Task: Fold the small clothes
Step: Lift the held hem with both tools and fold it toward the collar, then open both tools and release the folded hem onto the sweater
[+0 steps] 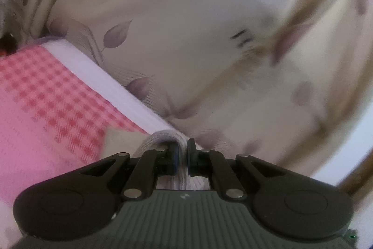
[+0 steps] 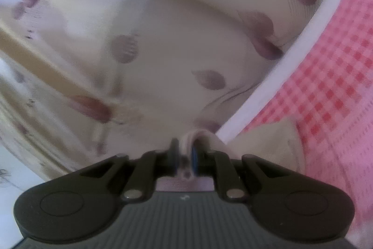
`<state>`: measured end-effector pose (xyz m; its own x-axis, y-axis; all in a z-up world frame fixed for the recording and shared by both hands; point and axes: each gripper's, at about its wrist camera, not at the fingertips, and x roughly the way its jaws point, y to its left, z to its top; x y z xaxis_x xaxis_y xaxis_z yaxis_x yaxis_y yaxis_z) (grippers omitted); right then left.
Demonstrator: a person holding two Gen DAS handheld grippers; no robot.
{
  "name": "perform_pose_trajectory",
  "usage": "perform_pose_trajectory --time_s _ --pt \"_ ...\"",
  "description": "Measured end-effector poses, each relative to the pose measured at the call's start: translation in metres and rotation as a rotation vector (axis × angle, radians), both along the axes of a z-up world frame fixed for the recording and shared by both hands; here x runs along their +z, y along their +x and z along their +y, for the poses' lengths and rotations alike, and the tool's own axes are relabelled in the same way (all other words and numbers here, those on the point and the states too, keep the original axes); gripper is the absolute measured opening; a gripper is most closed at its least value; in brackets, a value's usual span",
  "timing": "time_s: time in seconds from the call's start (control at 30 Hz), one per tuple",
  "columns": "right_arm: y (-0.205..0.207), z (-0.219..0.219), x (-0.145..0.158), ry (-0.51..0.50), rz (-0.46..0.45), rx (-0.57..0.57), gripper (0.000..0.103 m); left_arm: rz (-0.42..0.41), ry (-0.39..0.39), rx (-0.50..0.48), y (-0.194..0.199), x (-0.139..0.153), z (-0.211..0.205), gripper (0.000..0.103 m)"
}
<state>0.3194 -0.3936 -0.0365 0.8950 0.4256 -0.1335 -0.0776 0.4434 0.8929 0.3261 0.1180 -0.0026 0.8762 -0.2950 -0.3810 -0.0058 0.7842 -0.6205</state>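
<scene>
A small pink checked garment (image 1: 46, 95) with a white ribbed band (image 1: 112, 85) stretches between my two grippers. My left gripper (image 1: 183, 155) is shut on one end of the white band, with a fold of fabric pinched between its jaws. In the right wrist view the same garment (image 2: 331, 76) runs up to the right, its white band (image 2: 275, 76) along the edge. My right gripper (image 2: 185, 155) is shut on the other end of that band. The garment hangs above a cream sheet.
A cream bed sheet (image 1: 186, 39) printed with grey-purple leaves lies under the garment and also fills the right wrist view (image 2: 139, 50). It has folds and tan stripes. Both views are blurred by motion.
</scene>
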Motion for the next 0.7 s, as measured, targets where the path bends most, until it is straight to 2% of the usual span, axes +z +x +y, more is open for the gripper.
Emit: perform_pose_trajectory --time_s 0.1,0.2,0.23,0.27,0.3,0.33,0.37,0.4,0.43,0.53,0.57,0.67,0.7 --pt "0.034 0.008 -0.015 -0.044 0.062 0.006 0.013 0.081 0.031 0.011 0.044 -0.027 0.000 0.008" --pt "0.055 0.004 -0.039 -0.008 0.117 -0.017 0.015 0.127 0.016 0.034 0.064 -0.052 0.006 0.012" --pt "0.056 0.001 -0.045 -0.010 0.125 -0.047 0.016 0.122 0.004 0.031 0.065 -0.056 0.009 0.021" --pt "0.054 -0.004 -0.050 -0.001 0.118 -0.074 0.022 0.109 0.002 0.040 0.065 -0.059 0.011 0.044" --pt "0.048 -0.009 -0.055 0.031 0.104 -0.107 0.029 0.085 0.006 0.060 0.061 -0.058 0.015 0.062" --pt "0.040 -0.015 -0.059 0.072 0.078 -0.136 0.034 0.051 0.007 0.092 0.057 -0.055 0.017 0.098" --pt "0.030 -0.021 -0.062 0.109 0.047 -0.162 0.047 0.001 0.003 0.130 0.048 -0.051 0.021 0.102" --pt "0.021 -0.026 -0.063 0.129 0.015 -0.182 0.053 -0.062 -0.001 0.167 0.042 -0.046 0.024 0.103" --pt "0.012 -0.030 -0.063 0.133 -0.006 -0.192 0.054 -0.103 0.012 0.184 0.038 -0.040 0.027 0.103" --pt "-0.015 -0.033 -0.059 0.100 -0.012 -0.172 0.054 -0.107 0.076 0.156 0.036 -0.025 0.030 0.103" --pt "-0.024 -0.030 -0.058 0.069 -0.001 -0.151 0.054 -0.113 0.096 0.142 0.032 -0.022 0.030 0.103" --pt "-0.052 -0.013 -0.051 -0.114 0.090 -0.089 0.055 -0.098 0.204 0.087 0.010 -0.019 0.024 0.103" --pt "-0.062 -0.007 -0.051 -0.163 0.104 -0.065 0.058 -0.091 0.230 0.067 0.002 -0.020 0.023 0.103"
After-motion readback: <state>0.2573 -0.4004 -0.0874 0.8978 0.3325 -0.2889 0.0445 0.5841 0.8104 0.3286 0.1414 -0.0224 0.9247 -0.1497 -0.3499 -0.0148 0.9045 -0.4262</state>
